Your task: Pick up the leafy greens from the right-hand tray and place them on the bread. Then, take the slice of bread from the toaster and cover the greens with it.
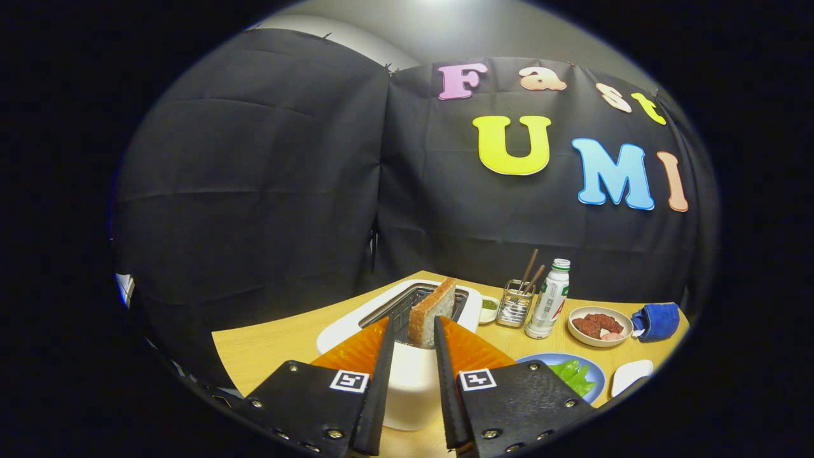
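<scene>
A white toaster (343,332) stands on the wooden table just ahead of me, with a slice of brown bread (432,308) sticking up out of its slot, tilted a little. My gripper (413,323) is open, its two fingertips on either side of the slice's lower part. The right fingertip (439,326) is at the slice's edge; a dark gap shows between the left fingertip (388,326) and the slice. Leafy greens (574,375) lie on a blue plate (598,372) to the right of the toaster, partly hidden behind my right finger.
A white tray (631,376) sits right of the blue plate. Behind are a small dish of green bits (488,305), a wire holder with chopsticks (515,308), a white bottle (548,299), a bowl of red meat (600,326) and a blue cloth (658,320).
</scene>
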